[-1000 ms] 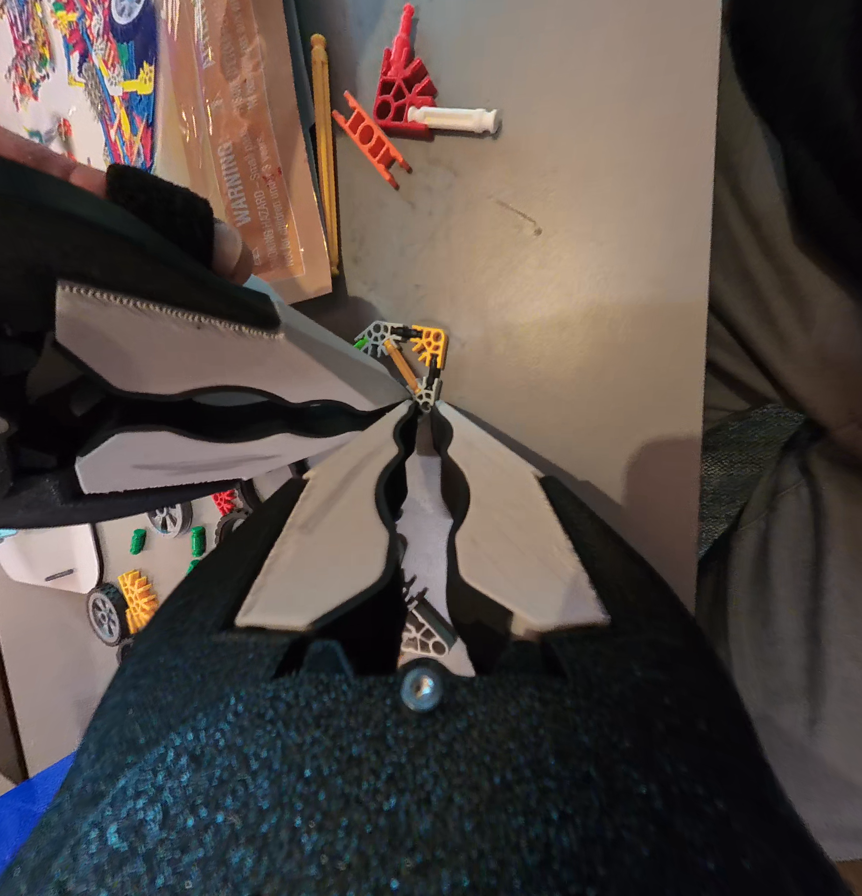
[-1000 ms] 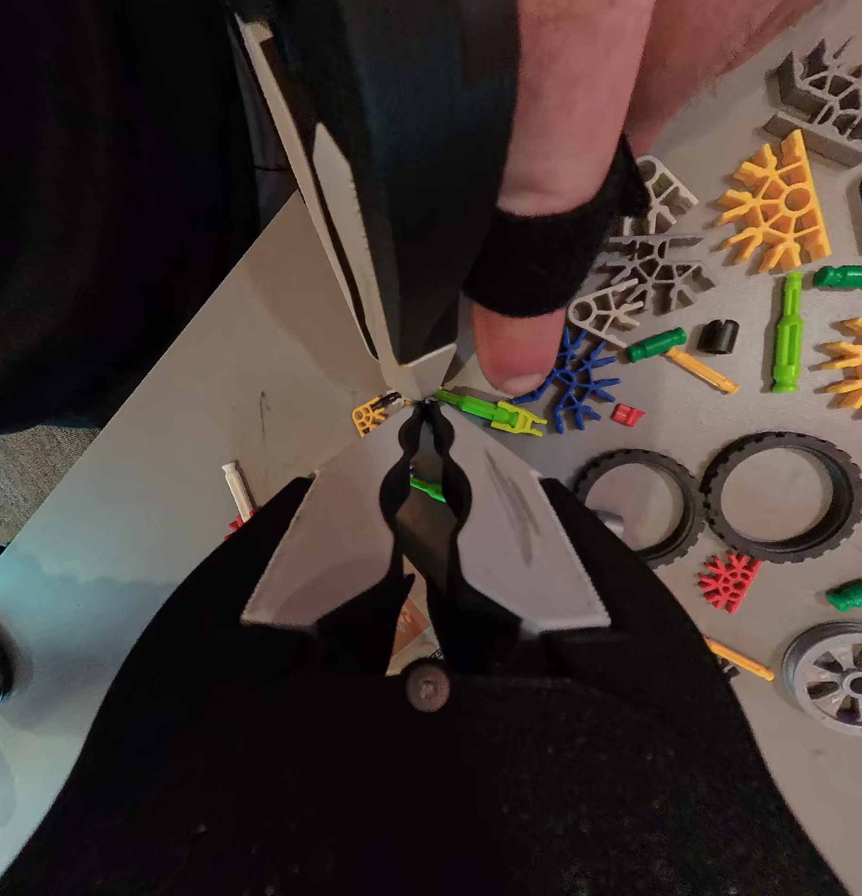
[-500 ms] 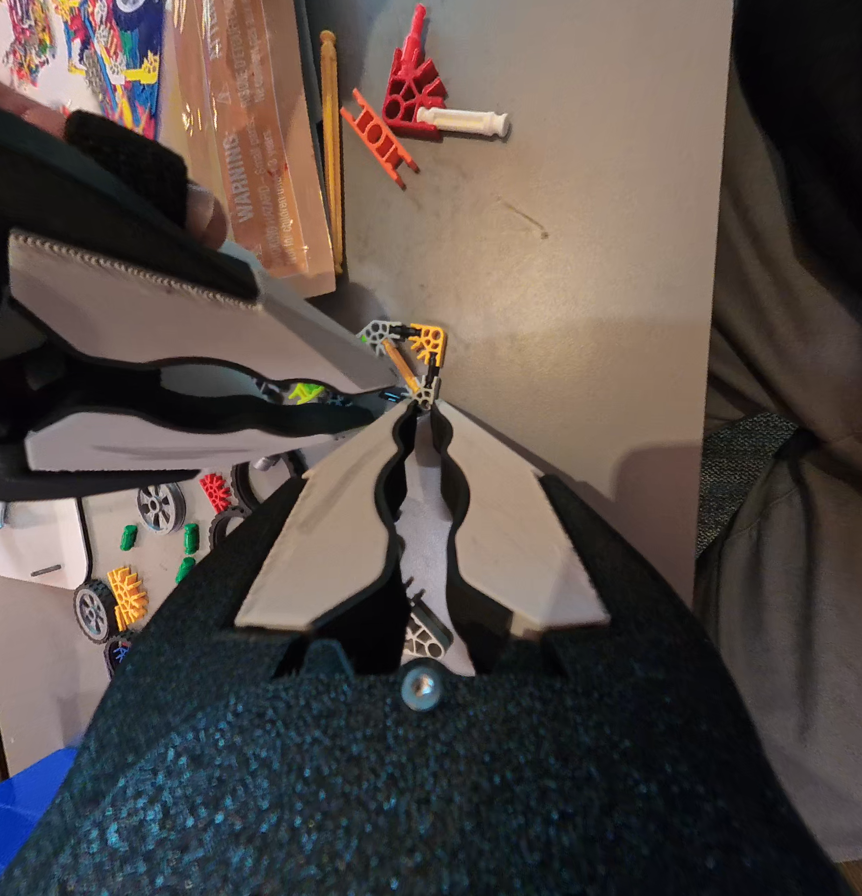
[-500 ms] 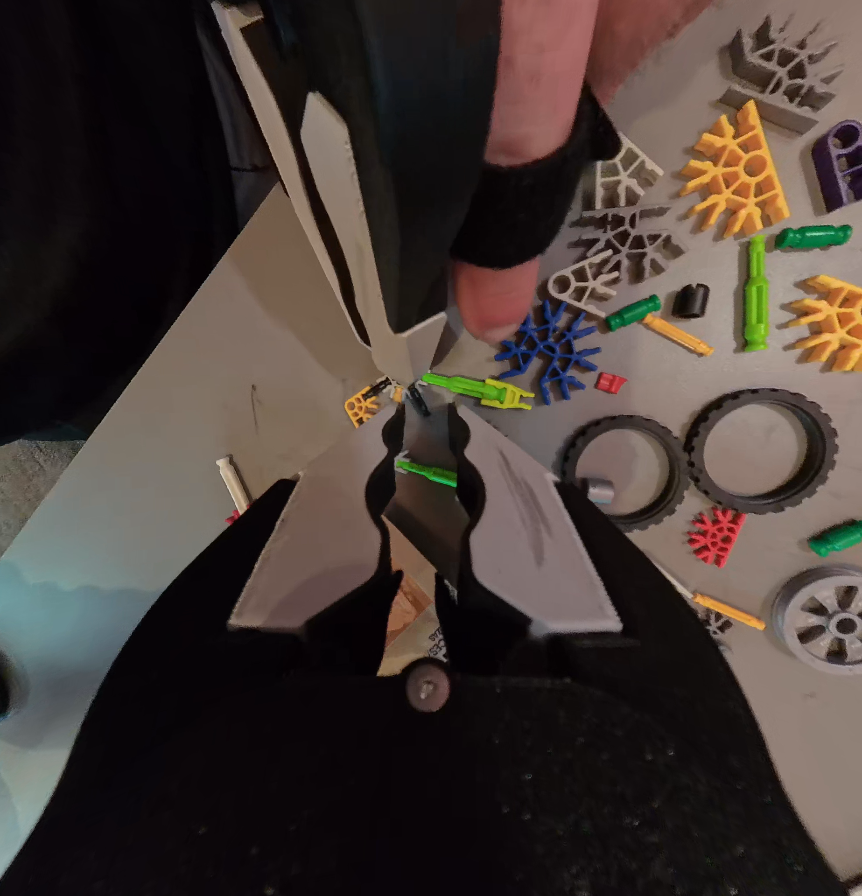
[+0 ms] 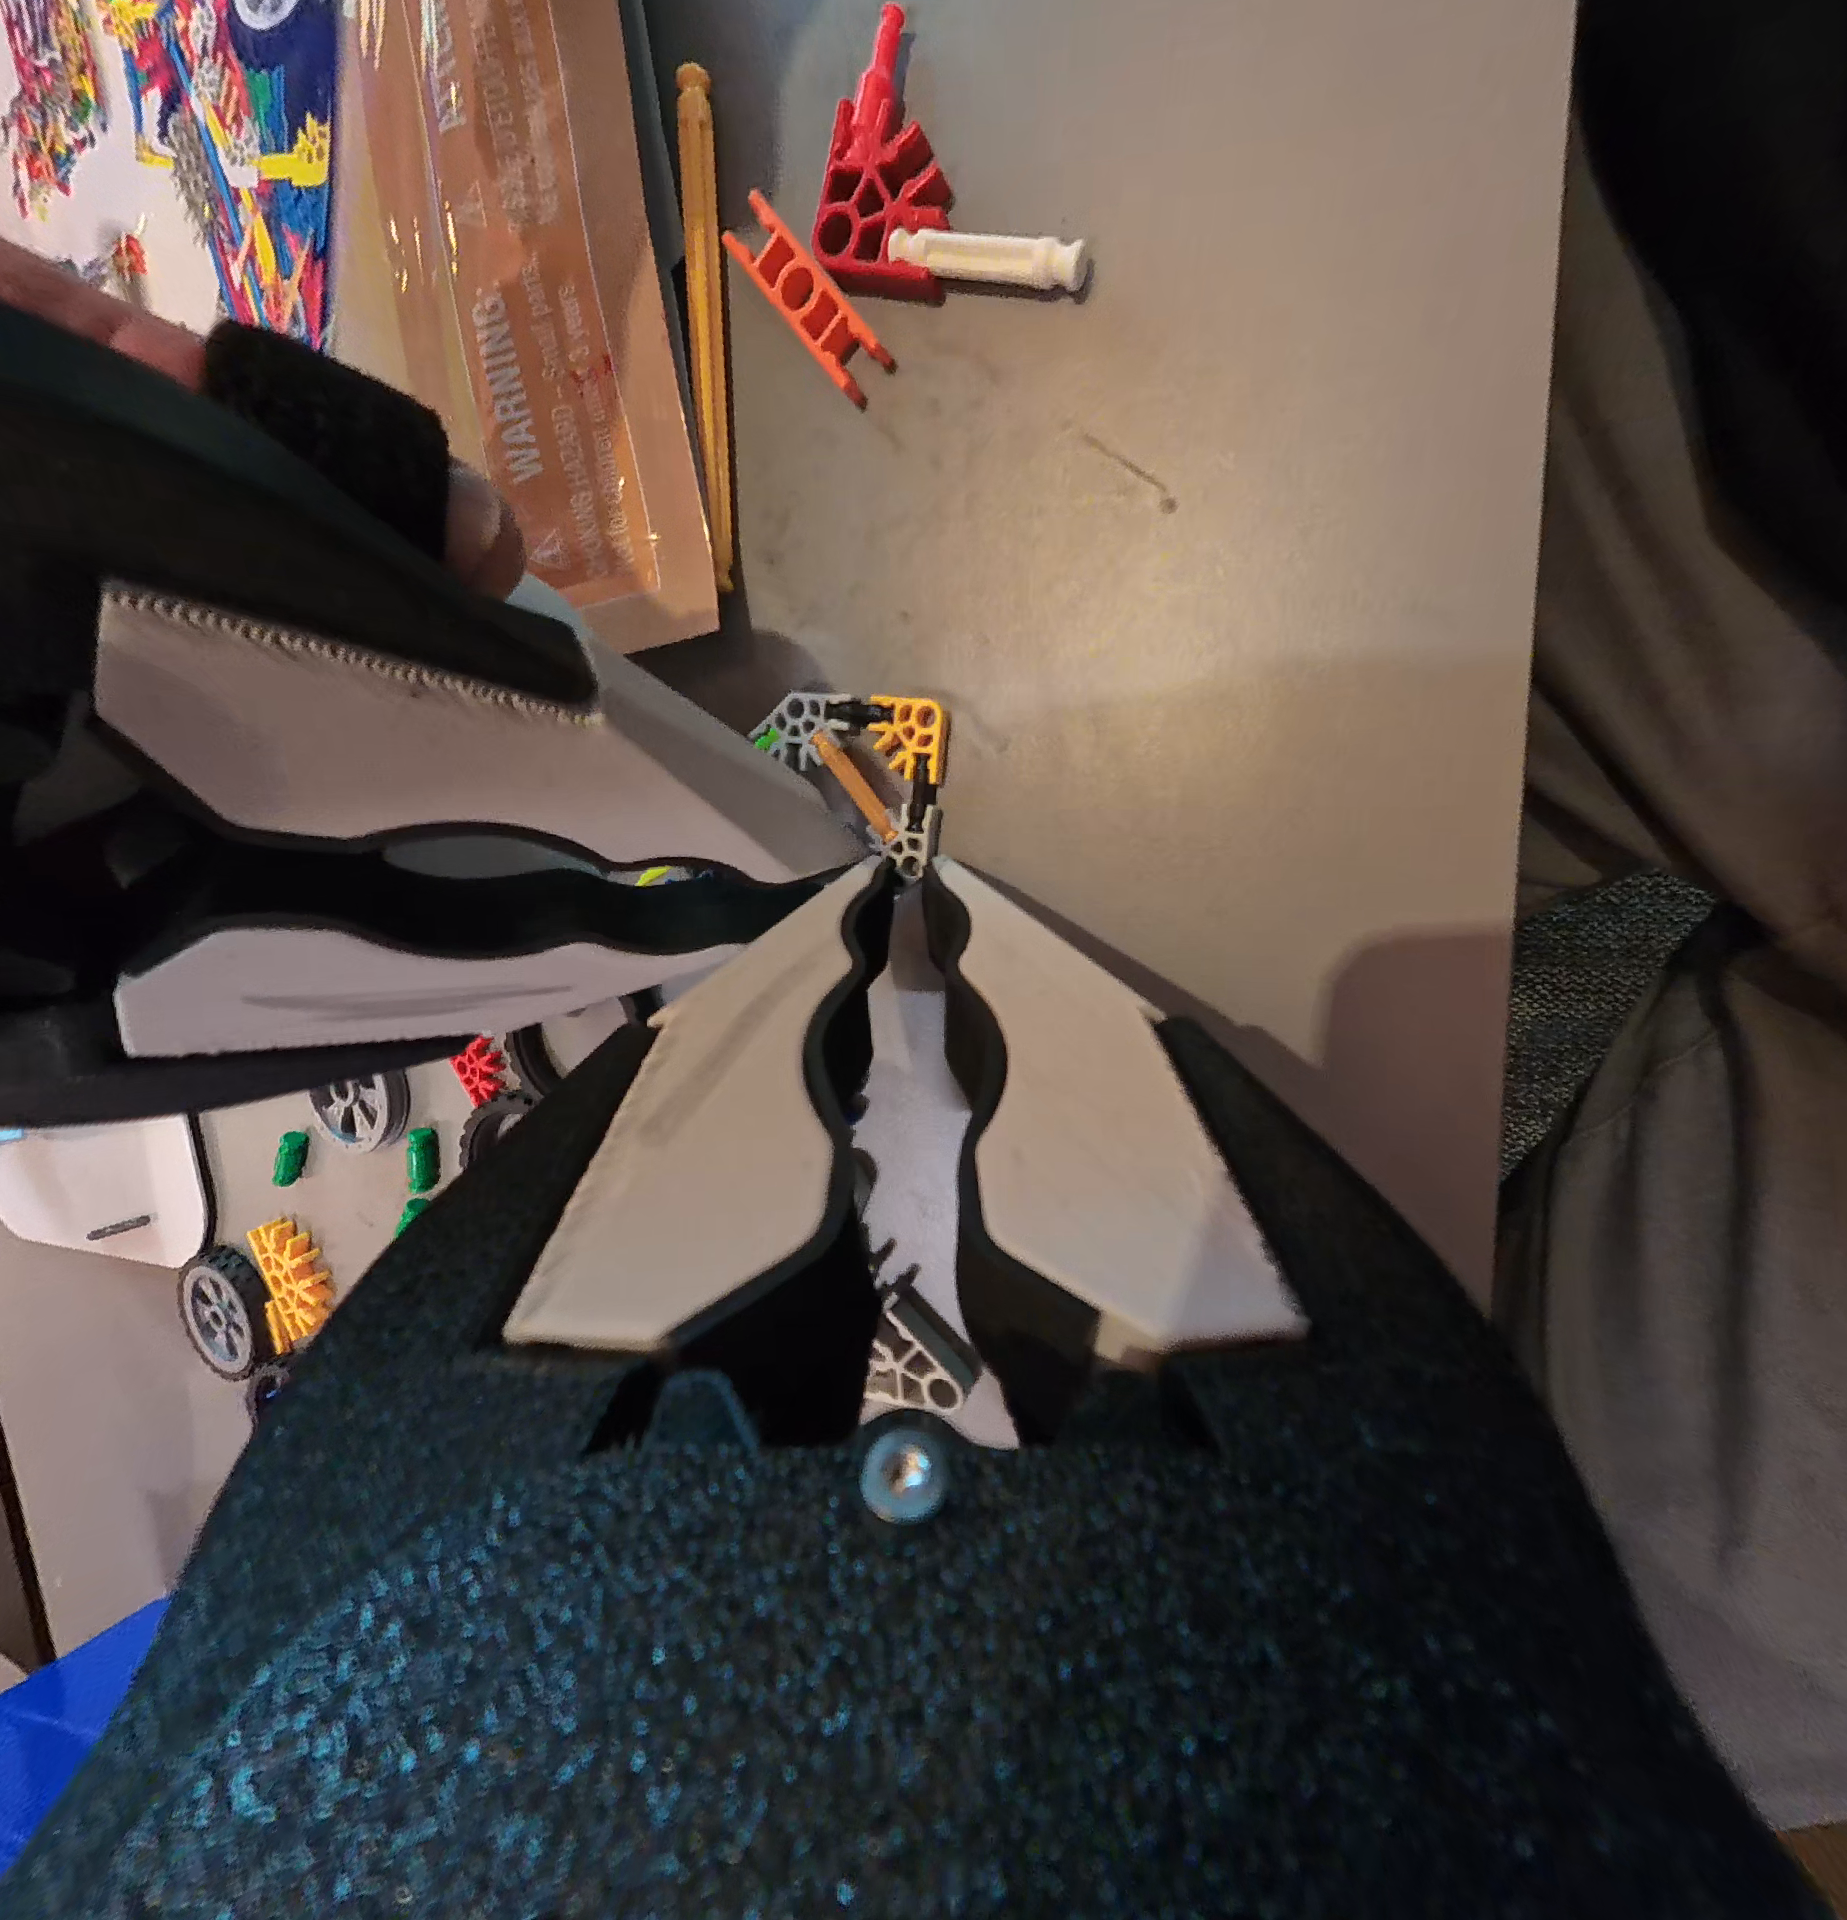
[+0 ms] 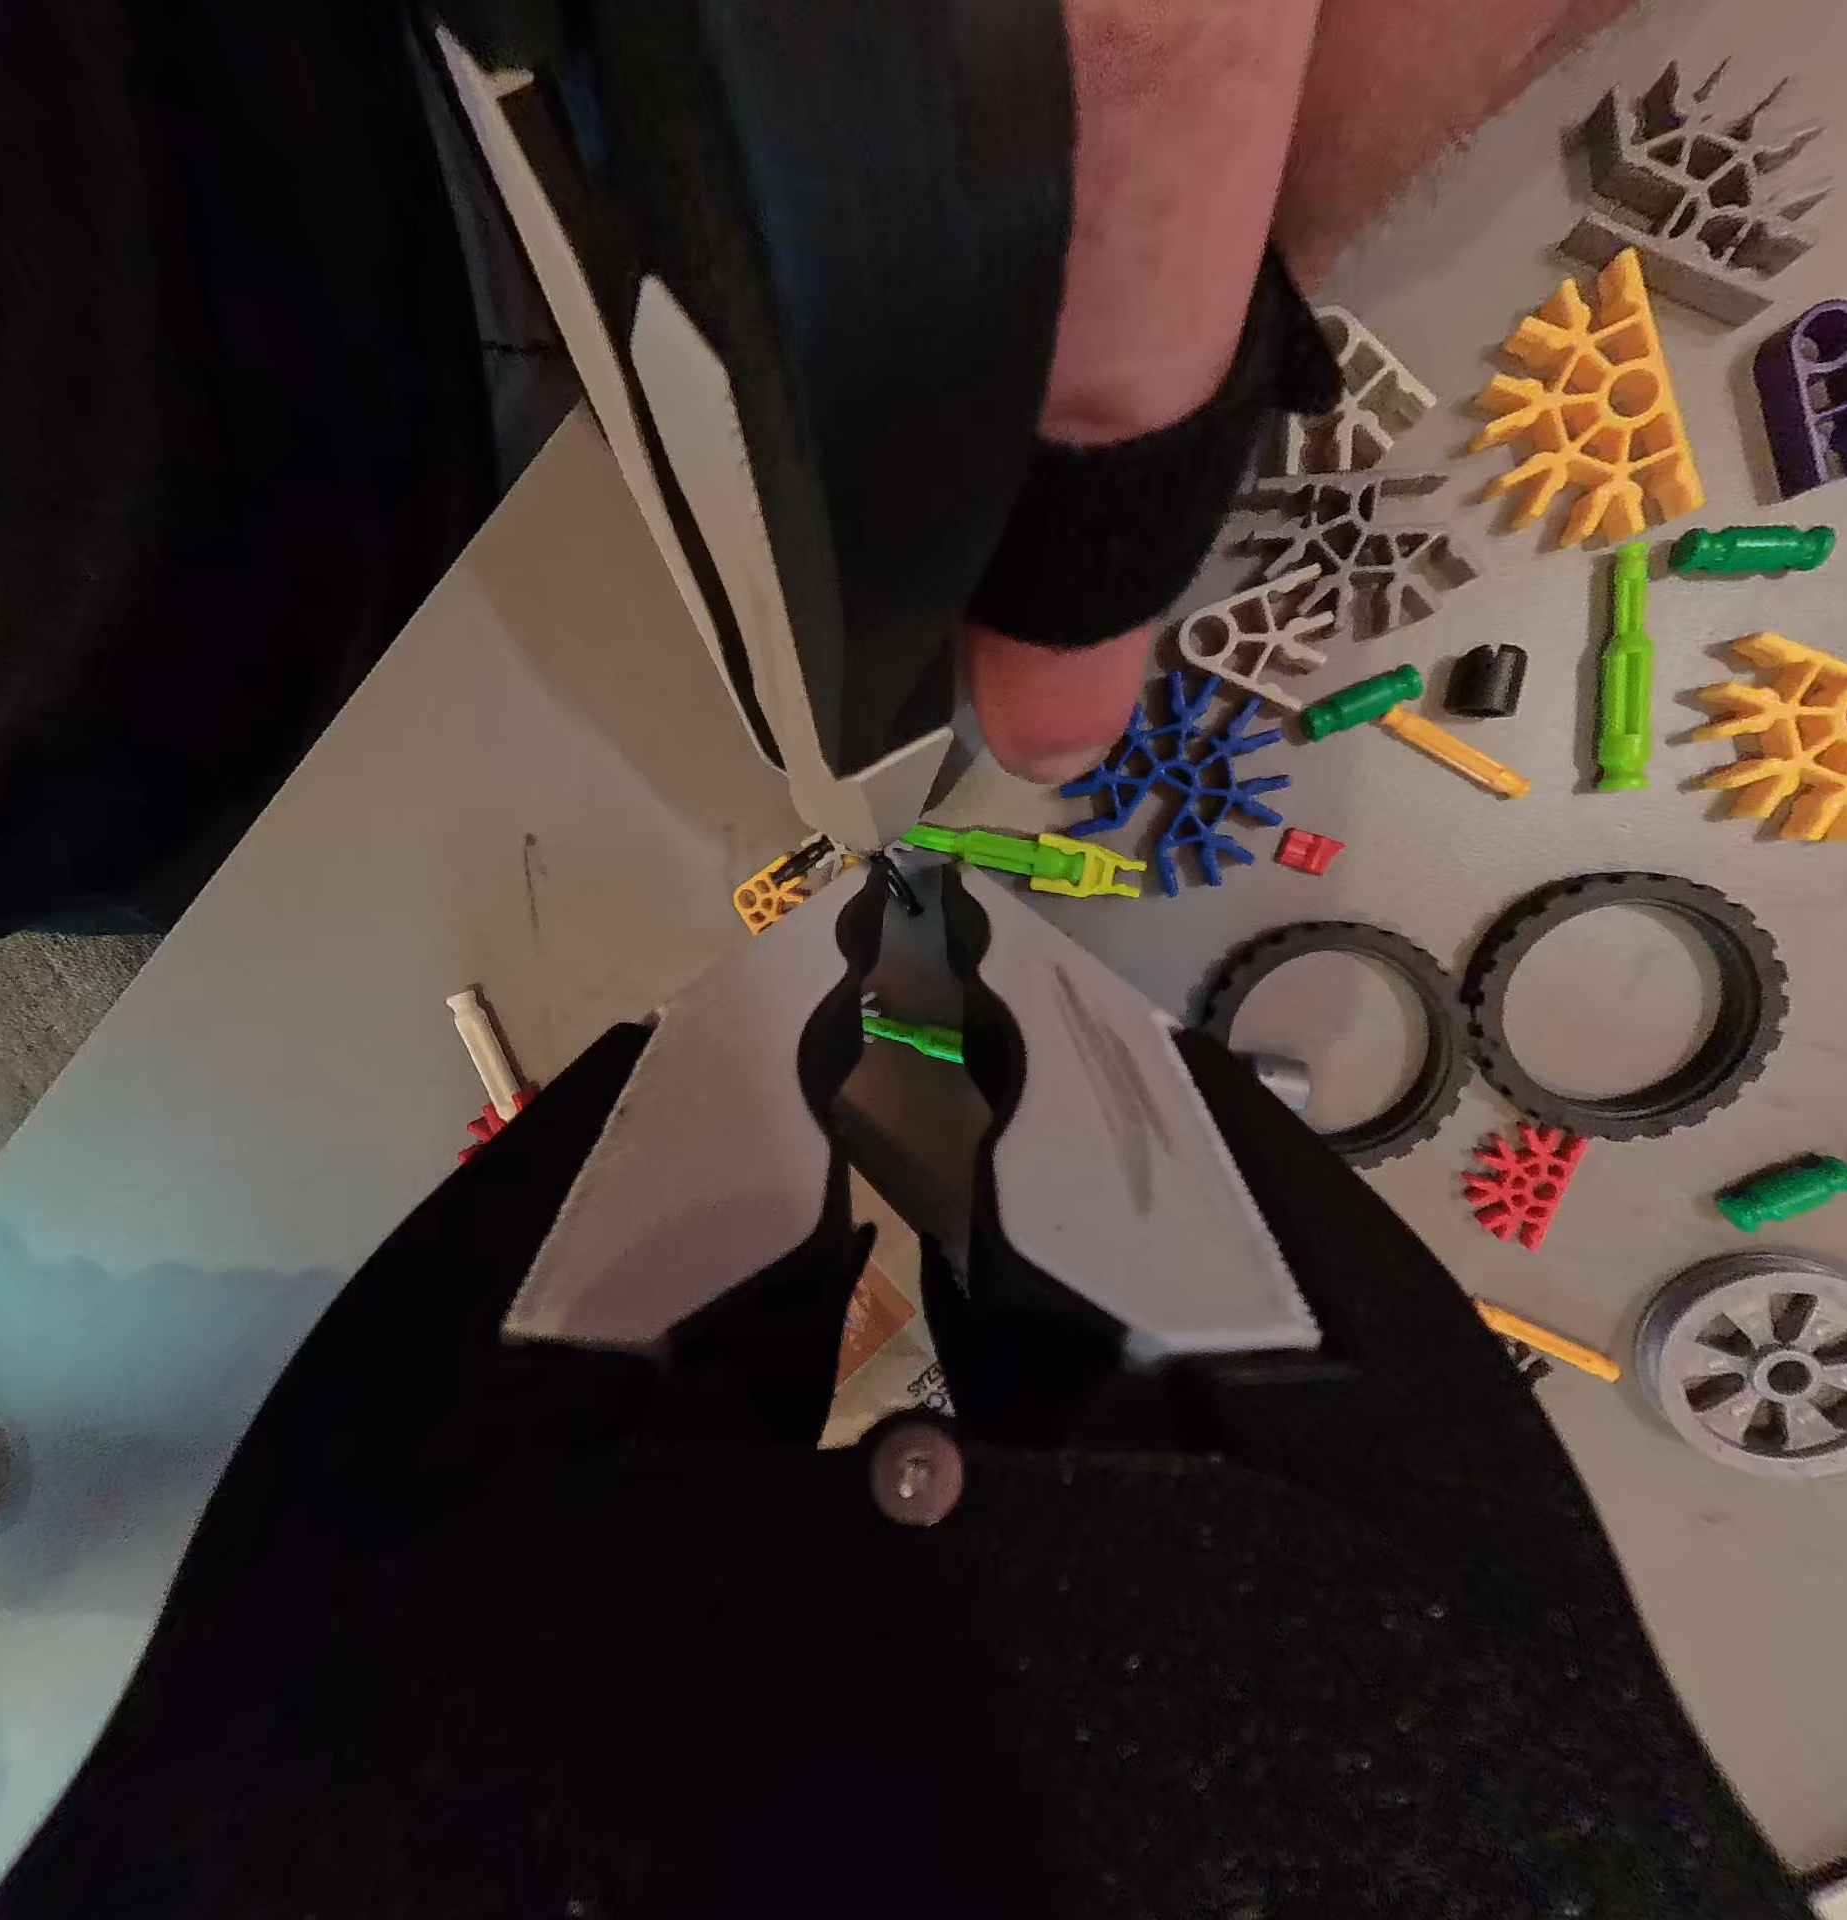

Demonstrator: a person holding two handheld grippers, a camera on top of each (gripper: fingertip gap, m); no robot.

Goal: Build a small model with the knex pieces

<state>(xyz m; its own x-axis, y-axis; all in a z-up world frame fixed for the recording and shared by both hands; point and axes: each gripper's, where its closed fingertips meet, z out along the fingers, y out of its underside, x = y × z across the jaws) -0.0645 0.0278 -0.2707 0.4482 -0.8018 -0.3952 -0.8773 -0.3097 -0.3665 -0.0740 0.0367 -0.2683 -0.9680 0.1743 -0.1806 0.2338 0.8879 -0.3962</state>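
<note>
My left gripper (image 5: 903, 873) is shut on the lower grey connector (image 5: 916, 840) of a small toy assembly. That assembly joins a yellow connector (image 5: 911, 727), a second grey connector (image 5: 803, 717) and an orange rod (image 5: 854, 784). My right gripper (image 6: 911, 883) is shut on a small black rod (image 6: 898, 891), tip to tip with the left gripper (image 6: 862, 831), which reaches in from above. In the left wrist view the right gripper (image 5: 846, 871) reaches in from the left. A green rod with a lime connector (image 6: 1023, 857) lies just beyond the tips. The yellow connector (image 6: 768, 894) shows to the left.
Loose pieces cover the grey table (image 6: 379, 831): two black tyres (image 6: 1220, 997), a blue connector (image 6: 1184, 779), yellow connectors (image 6: 1584, 416), a grey wheel (image 6: 1771, 1371). A red connector with a white rod (image 5: 877, 208) and a plastic bag (image 5: 545, 343) lie farther off. The table edge (image 5: 1521, 623) borders a person's torso. My left and right fingertips are right by each other. It is some 15 cm from my right tips to the grey wheel (image 6: 1771, 1371).
The right gripper drew back a little and its tips parted half a second ago; now it is back at the assembly with its tips closed together. The left gripper has hardly moved.
</note>
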